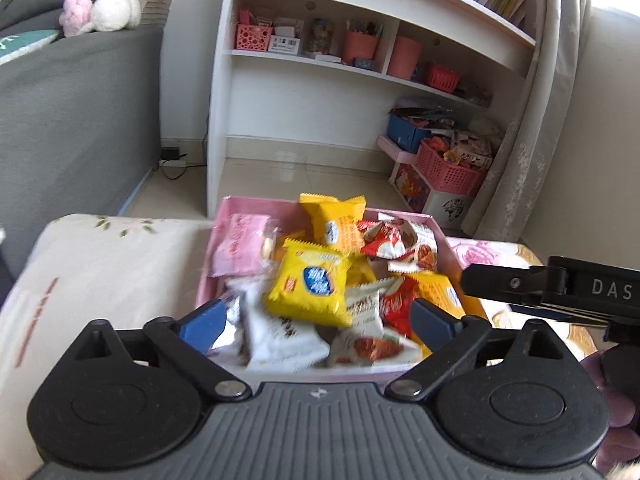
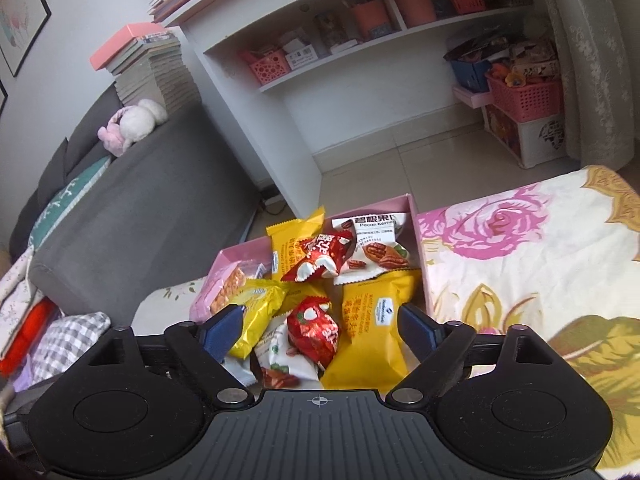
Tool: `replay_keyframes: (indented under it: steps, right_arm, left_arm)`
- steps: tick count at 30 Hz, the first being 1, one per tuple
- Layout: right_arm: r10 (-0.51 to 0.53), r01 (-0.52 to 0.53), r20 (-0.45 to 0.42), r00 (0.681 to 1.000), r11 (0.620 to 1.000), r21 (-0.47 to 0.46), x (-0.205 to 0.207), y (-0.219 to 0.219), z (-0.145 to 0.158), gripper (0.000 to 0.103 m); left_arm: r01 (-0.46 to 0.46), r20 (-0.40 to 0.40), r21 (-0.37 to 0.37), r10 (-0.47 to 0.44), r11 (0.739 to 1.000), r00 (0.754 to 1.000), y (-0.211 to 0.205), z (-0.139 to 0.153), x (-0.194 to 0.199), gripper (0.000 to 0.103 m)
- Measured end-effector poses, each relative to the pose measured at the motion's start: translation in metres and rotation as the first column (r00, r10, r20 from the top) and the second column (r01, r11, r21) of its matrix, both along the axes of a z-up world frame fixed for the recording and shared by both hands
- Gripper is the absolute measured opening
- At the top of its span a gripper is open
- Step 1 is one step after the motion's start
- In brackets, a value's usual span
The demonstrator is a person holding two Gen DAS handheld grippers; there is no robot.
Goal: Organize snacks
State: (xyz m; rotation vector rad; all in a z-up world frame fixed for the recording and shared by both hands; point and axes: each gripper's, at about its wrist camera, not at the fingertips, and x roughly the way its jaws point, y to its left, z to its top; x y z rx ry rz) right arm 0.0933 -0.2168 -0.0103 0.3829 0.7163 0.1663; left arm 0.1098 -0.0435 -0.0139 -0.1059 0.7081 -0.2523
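Observation:
A pink box [image 1: 256, 202] full of snack packets sits on a floral cloth. It holds yellow packets [image 1: 310, 286], red packets [image 1: 386, 240], white packets [image 1: 280, 334] and a pink packet [image 1: 240, 246]. My left gripper [image 1: 318, 320] is open and empty, just above the box's near edge. In the right wrist view the same box [image 2: 404, 201] shows a pecan packet [image 2: 374, 246], red packets [image 2: 314, 332] and yellow packets [image 2: 370, 336]. My right gripper [image 2: 320, 330] is open and empty over the box's near side; its body also shows in the left wrist view [image 1: 560, 288].
A white shelf unit [image 1: 360, 64] with pink baskets and cups stands behind the box. A grey sofa [image 1: 76, 120] with a plush toy [image 1: 100, 12] is to the left. Pink crates [image 1: 448, 172] and a curtain [image 1: 532, 140] are at the right. The floral cloth [image 2: 540, 260] extends right.

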Motion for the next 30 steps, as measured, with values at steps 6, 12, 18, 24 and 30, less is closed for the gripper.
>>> replay_keyframes:
  steps: [6, 12, 18, 24, 30]
  right_arm:
    - [-0.034, 0.03, -0.054, 0.998, 0.997, -0.074, -0.037, 0.007, 0.018, 0.096]
    - [-0.036, 0.02, -0.082, 0.996, 0.983, -0.183, -0.082, 0.025, 0.025, 0.1]
    - [-0.056, 0.033, -0.076, 0.996, 0.958, -0.285, -0.112, 0.035, 0.018, 0.101]
    - [-0.029, -0.003, -0.093, 0.995, 0.942, -0.334, -0.122, 0.04, 0.01, 0.101]
    - [-0.046, 0.008, -0.102, 0.994, 0.939, -0.344, -0.121, 0.038, 0.005, 0.101]
  left_arm:
    - [-0.064, -0.063, 0.035, 0.066, 0.997, 0.996, 0.011, 0.009, -0.032, 0.103]
    - [-0.121, -0.106, 0.076, 0.128, 0.99, 0.986, 0.018, 0.016, -0.069, 0.103]
    - [-0.158, -0.154, 0.11, 0.173, 0.981, 0.973, 0.022, 0.006, -0.095, 0.103]
    - [-0.13, -0.144, 0.15, 0.152, 0.98, 0.978, 0.017, 0.005, -0.102, 0.103]
    - [-0.139, -0.136, 0.179, 0.164, 0.974, 0.977, 0.015, 0.005, -0.105, 0.103]
